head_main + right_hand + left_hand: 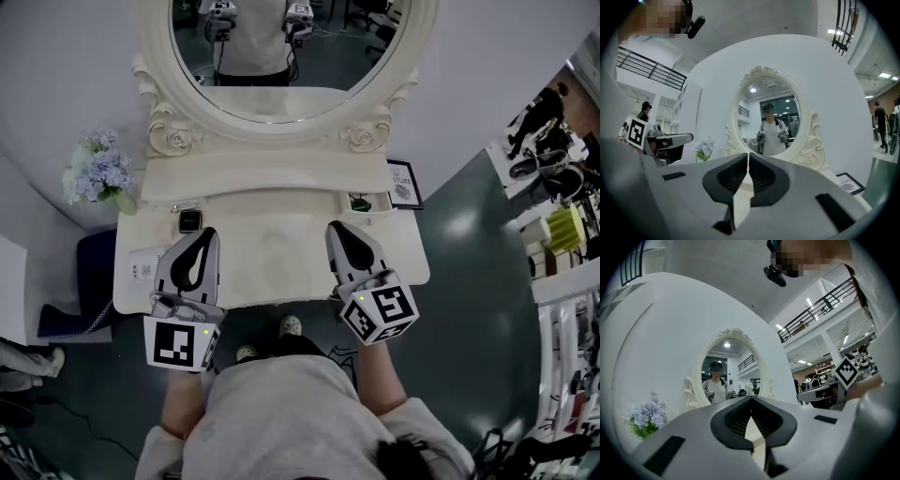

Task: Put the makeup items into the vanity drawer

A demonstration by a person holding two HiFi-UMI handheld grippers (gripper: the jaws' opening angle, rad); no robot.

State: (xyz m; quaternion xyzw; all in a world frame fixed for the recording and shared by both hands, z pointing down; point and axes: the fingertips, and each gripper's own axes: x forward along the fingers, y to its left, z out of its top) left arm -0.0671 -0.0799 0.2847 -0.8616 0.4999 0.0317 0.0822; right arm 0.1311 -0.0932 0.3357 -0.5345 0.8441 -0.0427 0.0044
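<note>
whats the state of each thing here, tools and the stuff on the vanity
left tool, shut, nothing between the jaws
right tool, shut, nothing between the jaws
vanity, no drawer seen pulled out
framed picture, standing at the back right
flowers, upright at the back left corner

On the cream tabletop (281, 239) a small square item (190, 220) with a dark face lies flat near the back left corner, a flat white packet (143, 266) with dark print lies by the left edge, and a dark green item (361, 201) sits near the back right corner.
</note>
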